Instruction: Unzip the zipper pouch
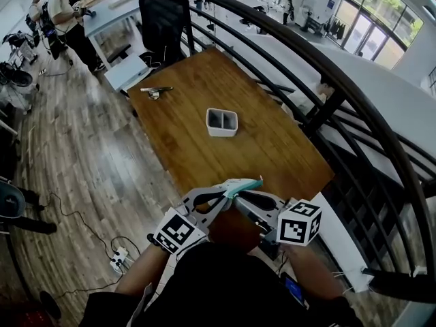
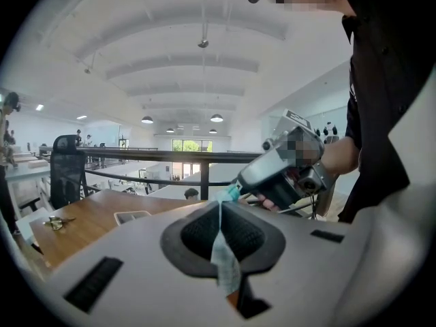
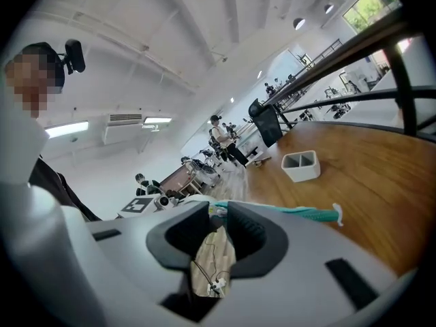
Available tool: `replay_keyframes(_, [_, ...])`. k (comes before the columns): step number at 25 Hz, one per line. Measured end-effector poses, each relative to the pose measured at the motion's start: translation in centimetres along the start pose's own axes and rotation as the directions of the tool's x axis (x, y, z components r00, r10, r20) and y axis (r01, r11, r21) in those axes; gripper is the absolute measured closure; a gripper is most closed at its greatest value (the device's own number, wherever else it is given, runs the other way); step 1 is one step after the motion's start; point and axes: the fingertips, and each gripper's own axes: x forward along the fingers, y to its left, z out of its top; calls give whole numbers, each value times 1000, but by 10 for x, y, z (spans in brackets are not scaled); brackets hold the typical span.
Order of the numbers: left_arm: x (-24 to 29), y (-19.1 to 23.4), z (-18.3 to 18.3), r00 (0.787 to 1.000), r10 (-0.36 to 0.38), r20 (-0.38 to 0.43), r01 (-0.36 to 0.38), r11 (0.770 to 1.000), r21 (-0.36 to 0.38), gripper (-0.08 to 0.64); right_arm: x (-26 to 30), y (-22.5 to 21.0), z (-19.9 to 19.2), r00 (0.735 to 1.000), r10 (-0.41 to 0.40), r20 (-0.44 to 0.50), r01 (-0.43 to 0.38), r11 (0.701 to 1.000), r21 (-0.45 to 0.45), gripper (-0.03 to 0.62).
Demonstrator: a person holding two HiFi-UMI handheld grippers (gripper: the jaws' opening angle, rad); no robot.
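Observation:
A teal zipper pouch [image 1: 244,184] hangs in the air over the near edge of the wooden table [image 1: 197,155], held between both grippers. My left gripper [image 1: 226,189] is shut on one thin edge of it; in the left gripper view the pale fabric [image 2: 223,257] runs down between the closed pads. My right gripper [image 1: 240,200] meets it from the other side. In the right gripper view the pouch [image 3: 300,214] stretches to the right, ending in a white tab [image 3: 336,213], and the jaw tips [image 3: 218,210] pinch its near end, with floor showing through the gap behind.
A white two-compartment container [image 1: 222,122] stands mid-table, and a small metal object [image 1: 155,91] lies near the far left corner. A black railing [image 1: 327,94] curves along the right. An office chair [image 1: 162,19] and a person [image 1: 65,19] are beyond; cables [image 1: 119,256] lie on the floor.

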Motion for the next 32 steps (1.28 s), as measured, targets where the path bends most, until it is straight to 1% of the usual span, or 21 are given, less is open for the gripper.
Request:
replay_keyframes(2, [1,0,-1,1000,-1,-1,1,1000,-8,543,-3,-1,2,1000,0,9,0,1000,5,522])
replay_keyframes(3, [1,0,0,1000,-1,0,1,1000,-11,543,-4,-2,3,1000,-6,13,5,1000,7,562])
replay_keyframes(4, [1,1,0,1000,-3,1,3,1000,-14,543,-5,-4,4,1000,-13,16,13,1000,10,581])
replay_keyframes(6, [1,2,2,1000,-9,4,9,1000,-17,543,-6,-7,4,1000,-22,19,22,1000,20,589])
replay_keyframes(9, [3,0,1,1000,-19,-3,19,1000,-4,543,-6,-8,2,1000,-7,20,6,999,41,588])
replay_keyframes(11, [5,-3,1,1000,-20,-7,20,1000,0,543,-6,-8,2,1000,-5,22,5,999,39,586])
replay_keyframes(17, [5,-8,2,1000,-23,-4,23,1000,0,543,-10,-16,-2,998,-69,1,69,997,-17,592])
replay_keyframes(24, [11,-22,0,998,-39,-43,42,996,76,545,-15,-31,-6,995,-99,-6,99,995,-25,591])
replay_keyframes(27, [12,-27,3,997,-53,-52,59,993,106,545,-19,-45,-8,985,-169,-14,168,984,-61,592])
replay_keyframes(28, [13,-27,4,997,-55,-56,61,992,114,545,-20,-49,-7,983,-182,-14,180,981,-65,592])
replay_keyframes(30, [15,-26,4,996,-55,-67,63,990,127,545,-23,-53,-3,984,-180,-12,179,982,-56,592])
replay_keyframes(32, [15,-26,1,996,-51,-74,60,990,128,545,-24,-53,-1,983,-182,-13,181,981,-69,592])
